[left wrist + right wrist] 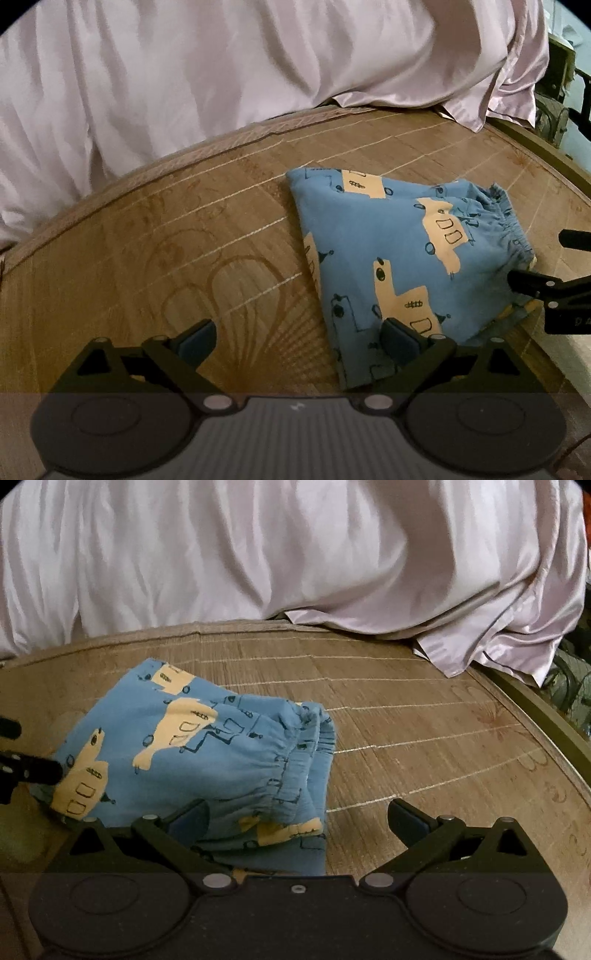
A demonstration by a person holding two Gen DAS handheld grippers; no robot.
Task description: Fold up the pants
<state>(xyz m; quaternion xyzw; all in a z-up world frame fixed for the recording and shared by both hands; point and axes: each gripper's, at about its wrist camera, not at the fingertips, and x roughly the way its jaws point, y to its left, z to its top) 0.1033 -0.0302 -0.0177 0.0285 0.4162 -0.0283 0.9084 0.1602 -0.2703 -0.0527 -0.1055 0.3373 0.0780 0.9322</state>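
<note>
Black plastic jaws of the left gripper (299, 338) stand spread wide at the bottom of the left wrist view, with nothing between them; the right-hand finger (400, 336) overlaps the near edge of the pants (388, 258), though whether it touches the cloth cannot be told. The right gripper (299, 818) also has its jaws wide apart and empty, its left finger (190, 821) showing in front of the gathered waistband.

These pants are small, of soft light-blue cotton printed with cream-yellow trucks outlined in dark blue. They lie folded into a compact, roughly triangular bundle. The elastic waistband (295, 760) is puckered into tight ruffles and doubled over itself in layers, facing the right gripper. The top layer is mostly smooth, with a few shallow wrinkles.

The bundle rests on a woven bamboo mat (184, 240), tan-brown, made of thin strips stitched by pale threads in parallel lines, with faint printed heart and flower shapes. A woven tape border runs along the mat's far edge.

Beyond the mat hangs a pale lilac satin sheet (295, 554), glossy and deeply creased, bunched in soft folds, its hemmed corner lying on the mat at the right.
</note>
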